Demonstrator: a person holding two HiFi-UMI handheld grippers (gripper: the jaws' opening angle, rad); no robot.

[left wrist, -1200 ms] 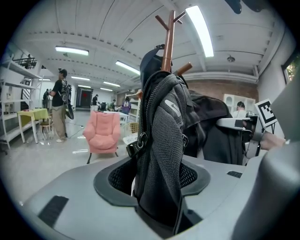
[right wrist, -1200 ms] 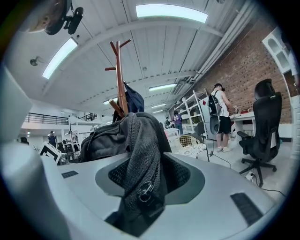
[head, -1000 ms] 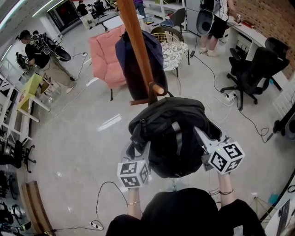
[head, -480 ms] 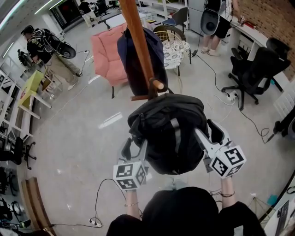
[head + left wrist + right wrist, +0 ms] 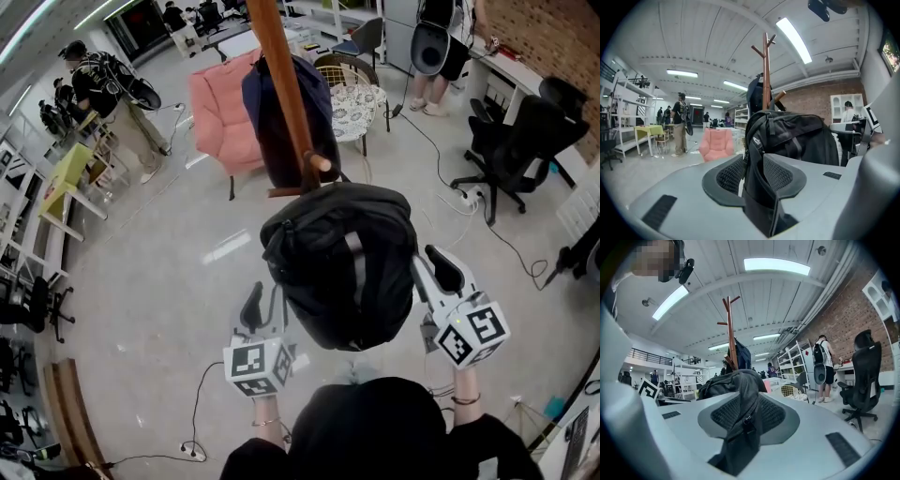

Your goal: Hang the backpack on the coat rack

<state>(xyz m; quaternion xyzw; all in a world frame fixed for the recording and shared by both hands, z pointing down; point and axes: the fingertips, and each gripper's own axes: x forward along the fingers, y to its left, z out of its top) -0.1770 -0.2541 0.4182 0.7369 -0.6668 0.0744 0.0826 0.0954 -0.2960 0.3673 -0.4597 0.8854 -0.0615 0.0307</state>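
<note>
Black fabric backpack is held in the air against the brown wooden coat rack, its top right by a short peg. The left gripper and right gripper have just been closing; each one pinches a fold of the backpack's side fabric between its narrowed pads

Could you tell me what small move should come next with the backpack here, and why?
Probably lift the black fabric backpack a little higher and toward the short peg on the wooden coat rack: its top sits just below that peg. The left gripper and right gripper, jaws just closed further, both pinch its fabric.
</note>
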